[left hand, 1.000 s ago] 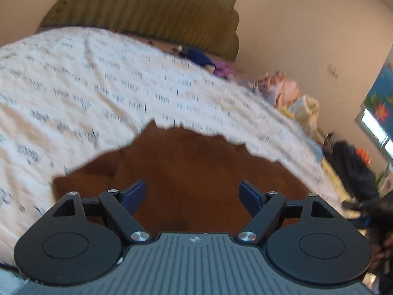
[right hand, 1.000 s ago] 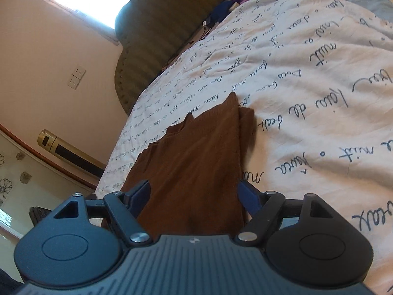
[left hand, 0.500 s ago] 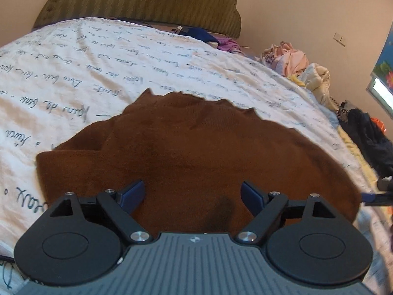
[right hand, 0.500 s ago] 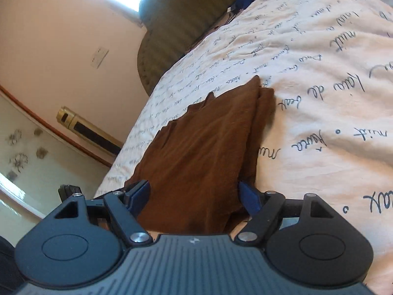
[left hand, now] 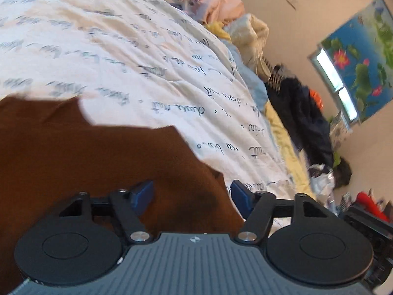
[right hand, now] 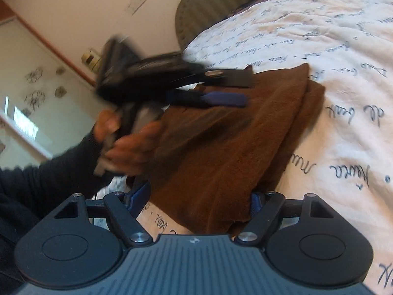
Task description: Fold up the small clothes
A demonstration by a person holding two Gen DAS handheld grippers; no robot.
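A brown garment (right hand: 235, 152) lies folded on a white bedcover (right hand: 343, 78) printed with dark handwriting. In the right wrist view the garment has its long folded edge on the right side, with a second layer showing just beside that edge. The right gripper (right hand: 200, 200) is low at the near end of the garment, its blue fingers (right hand: 138, 194) spread wide, one on each side of the cloth, and nothing is pinched between them. The left gripper (right hand: 235, 88) appears in the same view above the far part of the garment, held by a hand (right hand: 127, 147) with a dark sleeve; it is blurred, so I cannot tell from here if it touches the cloth. In the left wrist view, the left gripper (left hand: 192, 194) is also open wide, with the brown garment (left hand: 98, 162) under and between its fingers (left hand: 143, 193); the right finger stands near the edge of the cloth. Beyond the bed there is a pile of clothes (left hand: 235, 17) in pale colours, some dark clothes (left hand: 304, 113), and a blue flower picture (left hand: 361, 54) on the wall. A padded headboard (right hand: 221, 2) stands at the far end of the bed.
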